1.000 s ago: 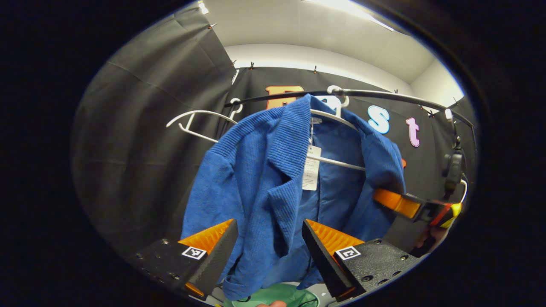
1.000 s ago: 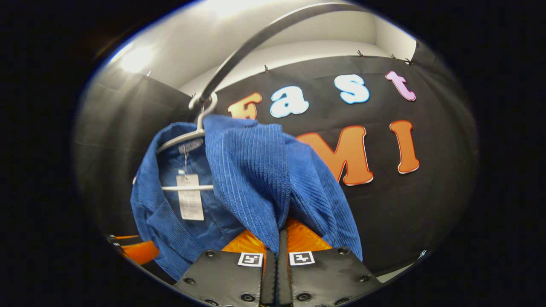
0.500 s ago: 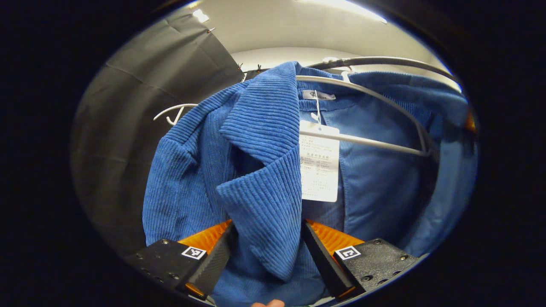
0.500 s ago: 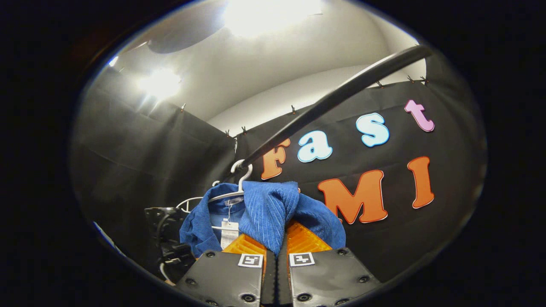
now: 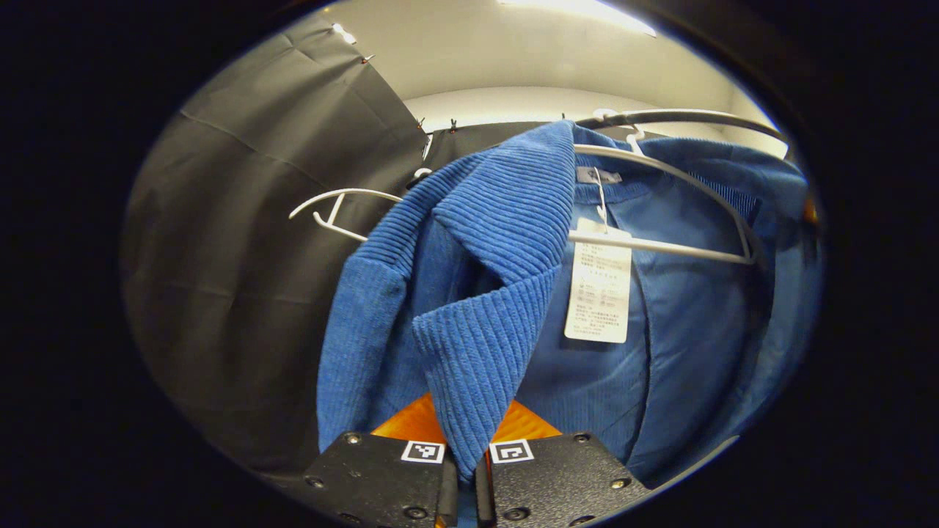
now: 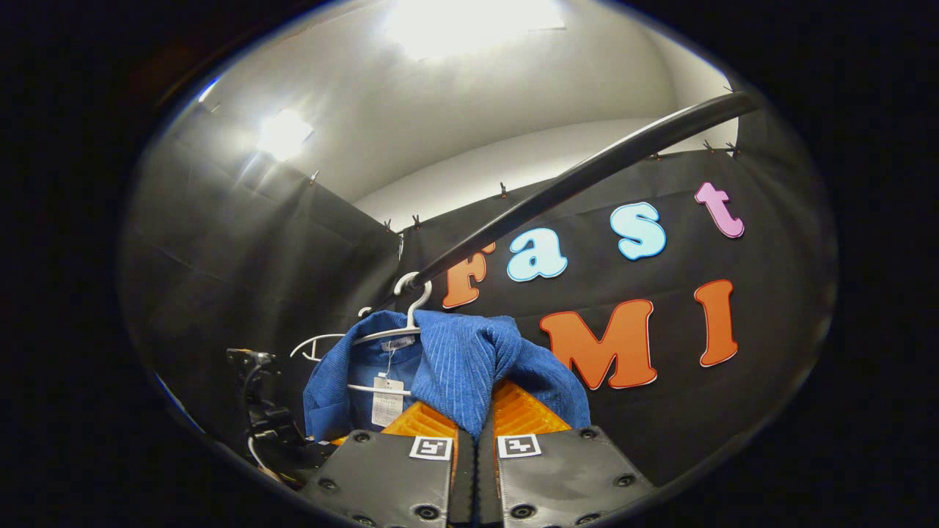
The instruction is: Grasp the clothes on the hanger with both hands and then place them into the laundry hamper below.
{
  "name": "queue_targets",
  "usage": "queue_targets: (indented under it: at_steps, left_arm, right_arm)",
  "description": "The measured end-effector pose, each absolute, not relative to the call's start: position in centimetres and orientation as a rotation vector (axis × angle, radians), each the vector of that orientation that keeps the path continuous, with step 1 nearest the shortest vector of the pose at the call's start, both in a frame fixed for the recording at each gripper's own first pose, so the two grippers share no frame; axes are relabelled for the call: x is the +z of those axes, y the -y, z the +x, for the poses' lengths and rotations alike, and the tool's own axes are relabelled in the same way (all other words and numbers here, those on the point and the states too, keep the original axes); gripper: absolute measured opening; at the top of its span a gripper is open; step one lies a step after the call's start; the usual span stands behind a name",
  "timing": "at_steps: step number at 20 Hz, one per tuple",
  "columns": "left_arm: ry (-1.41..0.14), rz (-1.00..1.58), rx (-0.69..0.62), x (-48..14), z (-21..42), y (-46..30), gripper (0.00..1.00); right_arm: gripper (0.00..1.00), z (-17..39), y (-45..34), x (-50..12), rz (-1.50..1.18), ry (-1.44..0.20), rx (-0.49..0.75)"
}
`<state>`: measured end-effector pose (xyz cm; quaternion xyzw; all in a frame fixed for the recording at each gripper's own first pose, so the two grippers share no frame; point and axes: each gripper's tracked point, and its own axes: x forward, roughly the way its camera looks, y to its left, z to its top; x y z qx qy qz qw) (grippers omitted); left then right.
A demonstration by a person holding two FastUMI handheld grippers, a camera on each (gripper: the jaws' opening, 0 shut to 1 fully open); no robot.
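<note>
Blue corduroy jacket [image 5: 513,242], draped on a white hanger [image 5: 660,246] that hooks over the dark rail [image 5: 682,116]. Nearest, the left tool [image 5: 469,458] is closed on the jacket's lapel below the hanger; the right tool [image 6: 473,440] is likewise closed on a fold of the jacket [image 6: 462,367] below the hanger [image 6: 396,334]. A paper tag [image 5: 598,293] dangles from the collar just beside the hanger's bar. Farther along the rail hangs a second, bare hanger [image 5: 337,213].
</note>
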<state>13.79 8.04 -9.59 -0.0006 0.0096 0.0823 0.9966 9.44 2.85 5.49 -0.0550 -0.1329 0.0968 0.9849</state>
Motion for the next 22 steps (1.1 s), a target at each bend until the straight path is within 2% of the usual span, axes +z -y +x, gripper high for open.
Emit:
queue_targets:
  at_steps: [3, 6, 10, 15, 16, 19, 22]
  left_arm:
    - [0.005, 0.055, 0.129, -6.0, 12.1, -8.4, 0.06]
    - [0.089, 0.161, 0.112, -0.5, 10.8, -8.7, 0.11]
    - [0.171, 0.296, 0.206, 5.5, 9.9, -12.5, 0.11]
    - [0.204, 0.428, 0.257, 10.5, 10.6, -14.7, 0.08]
    - [0.218, 0.453, 0.253, 11.5, 10.9, -14.5, 0.1]
    - [0.223, 0.434, 0.22, 13.0, 12.1, -14.4, 0.06]
    - [0.236, 0.403, 0.193, 14.2, 13.9, -15.8, 0.08]
  right_arm:
    - [0.1, 9.8, -2.5, 5.3, -0.113, 0.266, 0.177]
    - [0.09, 9.8, -2.3, 5.5, -0.109, 0.27, 0.171]
    - [0.1, 9.8, -1.9, 5.9, -0.114, 0.278, 0.155]
    - [0.09, 10.0, -1.7, 6.1, -0.116, 0.284, 0.14]
    - [0.09, 10.0, -1.5, 6.0, -0.117, 0.283, 0.133]
    - [0.09, 10.4, -1.3, 6.0, -0.113, 0.279, 0.118]
    - [0.09, 10.9, -1.1, 5.9, -0.099, 0.271, 0.112]
